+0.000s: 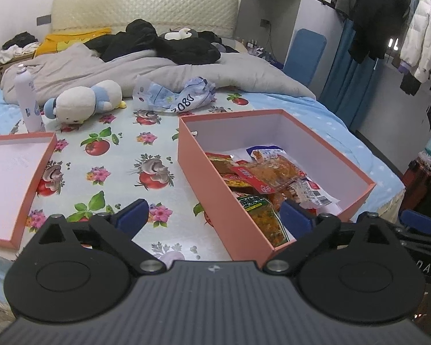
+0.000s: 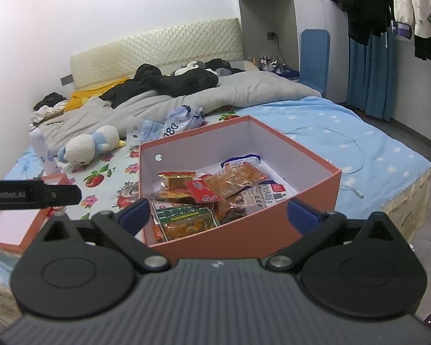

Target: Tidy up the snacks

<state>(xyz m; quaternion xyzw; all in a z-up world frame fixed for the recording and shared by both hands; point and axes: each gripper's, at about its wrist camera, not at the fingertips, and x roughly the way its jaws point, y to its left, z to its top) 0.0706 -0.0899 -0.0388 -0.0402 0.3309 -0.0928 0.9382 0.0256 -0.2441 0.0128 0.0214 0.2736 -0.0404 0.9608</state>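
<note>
The lid (image 1: 13, 178) is found open-side up on the bed (image 1: 123, 155), well left of the box (image 1: 230, 201). The snack packets (image 1: 261, 184) are piled at the box's near end. Both the left tongs (image 1: 215, 215) and right tongs (image 2: 218, 215) are released and empty. Before the lid is fitted, the packets should be spread flat below the rim.

Even indoor light, fisheye-bent edges, perhaps soft

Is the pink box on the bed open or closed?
Open. The pink box has no cover on it, snack packets show inside, and its lid lies apart on the bed.
</note>
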